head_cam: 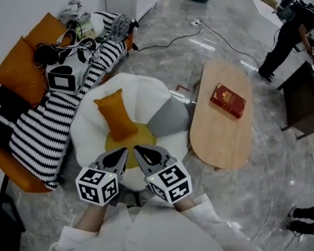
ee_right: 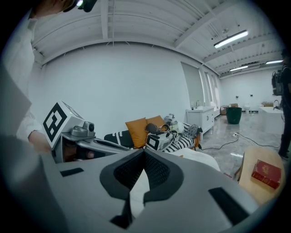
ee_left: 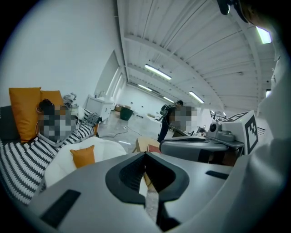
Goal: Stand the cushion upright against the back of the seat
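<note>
You are holding the left gripper [head_cam: 121,153] just short of the near edge of the white seat [head_cam: 84,120], its jaws pressed together with nothing between them. Beyond it, the orange cushion [head_cam: 117,115] is sitting on the seat's far half, past the yellow centre patch. In your left gripper view it is looking upright, or nearly so. Whether it is truly leaning on the seat's back I cannot tell from these angles. The right gripper [head_cam: 140,150] is hovering just beside the left one, also at the seat's near edge, and its jaws are closed and empty too. To the right of the seat, the wooden table [head_cam: 225,134] carrying the red book [head_cam: 227,100] is lying clear of your reach.

If the cushion is needing a firmer set, I judge you are best opening both jaws before reaching in and taking one top corner with each gripper. Press its lower edge back toward the seat's rear. The soft seat is likely giving underneath, so be watching for a slump as you let go.
</note>
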`<state>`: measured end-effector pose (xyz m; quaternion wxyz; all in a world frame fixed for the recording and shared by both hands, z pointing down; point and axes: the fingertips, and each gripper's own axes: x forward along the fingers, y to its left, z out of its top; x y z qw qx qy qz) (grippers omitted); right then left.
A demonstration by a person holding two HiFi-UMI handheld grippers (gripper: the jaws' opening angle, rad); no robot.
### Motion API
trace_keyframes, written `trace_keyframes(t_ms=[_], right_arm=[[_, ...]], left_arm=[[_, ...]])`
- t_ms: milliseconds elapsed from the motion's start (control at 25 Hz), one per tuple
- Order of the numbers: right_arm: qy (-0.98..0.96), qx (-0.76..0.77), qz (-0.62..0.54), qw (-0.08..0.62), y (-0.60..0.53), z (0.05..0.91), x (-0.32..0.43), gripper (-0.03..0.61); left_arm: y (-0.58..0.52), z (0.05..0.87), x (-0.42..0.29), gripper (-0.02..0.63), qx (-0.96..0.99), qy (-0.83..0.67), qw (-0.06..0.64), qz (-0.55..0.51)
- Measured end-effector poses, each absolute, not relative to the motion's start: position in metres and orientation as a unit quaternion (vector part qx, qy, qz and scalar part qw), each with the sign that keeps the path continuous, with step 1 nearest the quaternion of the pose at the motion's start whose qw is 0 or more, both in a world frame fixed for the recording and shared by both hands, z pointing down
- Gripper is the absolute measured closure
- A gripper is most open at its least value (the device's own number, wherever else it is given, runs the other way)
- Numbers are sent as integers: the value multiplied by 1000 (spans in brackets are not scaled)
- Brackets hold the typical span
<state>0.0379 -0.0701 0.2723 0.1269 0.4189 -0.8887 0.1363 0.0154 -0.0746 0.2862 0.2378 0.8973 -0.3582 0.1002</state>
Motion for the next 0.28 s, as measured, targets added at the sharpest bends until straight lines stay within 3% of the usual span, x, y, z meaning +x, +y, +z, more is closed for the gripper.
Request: trace_keyframes(t_ms=[280], right_arm=[[-890, 409, 149, 133, -64, 280, 42, 568]], left_arm=[[-72, 288, 17, 606, 897, -360, 239, 95]])
